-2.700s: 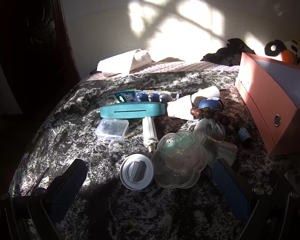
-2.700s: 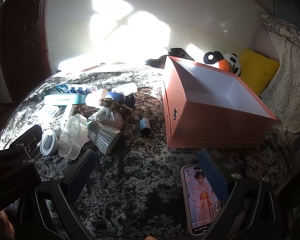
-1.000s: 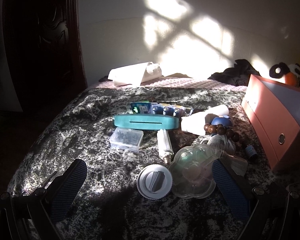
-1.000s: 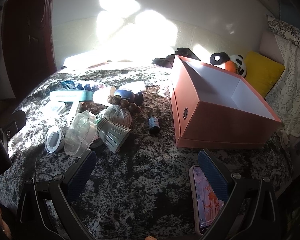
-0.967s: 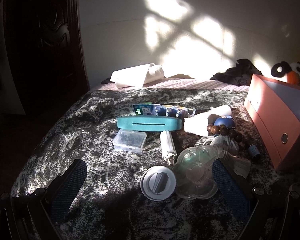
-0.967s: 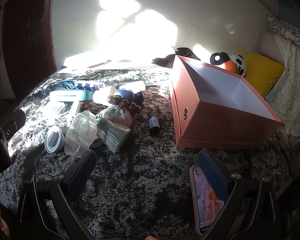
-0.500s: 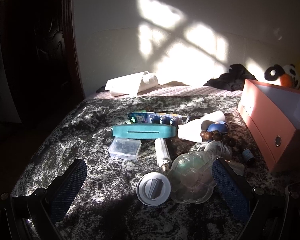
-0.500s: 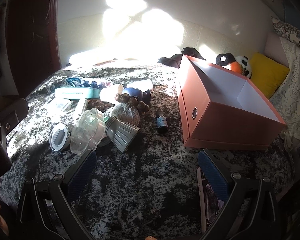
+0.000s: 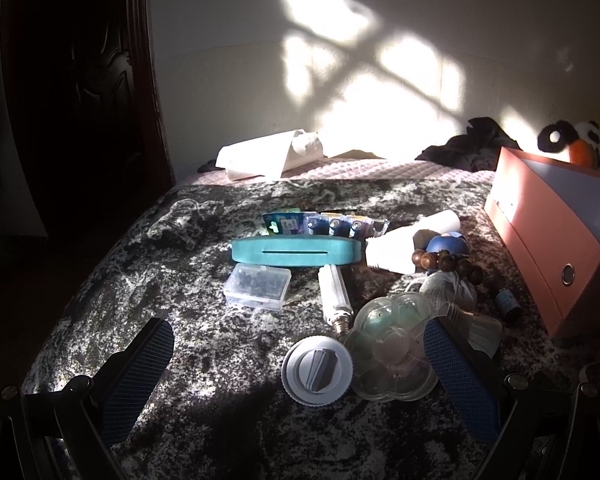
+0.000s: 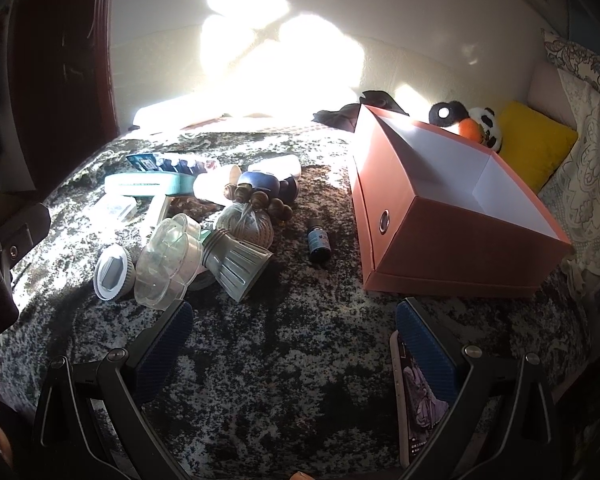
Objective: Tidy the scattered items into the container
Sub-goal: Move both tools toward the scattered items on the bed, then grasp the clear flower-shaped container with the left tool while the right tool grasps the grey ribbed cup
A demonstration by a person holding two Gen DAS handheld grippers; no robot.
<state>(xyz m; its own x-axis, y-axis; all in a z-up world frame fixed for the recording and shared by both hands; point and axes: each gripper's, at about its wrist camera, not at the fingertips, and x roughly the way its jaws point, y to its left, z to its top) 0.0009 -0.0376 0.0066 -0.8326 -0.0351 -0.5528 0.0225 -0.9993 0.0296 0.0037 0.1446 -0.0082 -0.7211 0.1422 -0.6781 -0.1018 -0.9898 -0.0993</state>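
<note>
Both grippers wide and empty over the clutter, nothing in the box yet.

My left gripper (image 9: 298, 344) hangs with its jaws spread wide above the white dial cap (image 9: 317, 369) and the clear flower-shaped dish (image 9: 392, 348), which touch each other; my right gripper (image 10: 292, 340) is just as wide over bare bedspread, with a phone (image 10: 418, 396) just beside its right finger. The salmon-pink box (image 10: 456, 240) stands open and empty to the right of the pile, with the small dark bottle (image 10: 318, 240) between them. I judge the risk is the crowding: closing on the dish could drag the cap or the grey ribbed bulb base (image 10: 236, 264) leaning on it, and the slick dish may squirt out. The soft cover gives under pressure, so a low grab could snag fabric.
</note>
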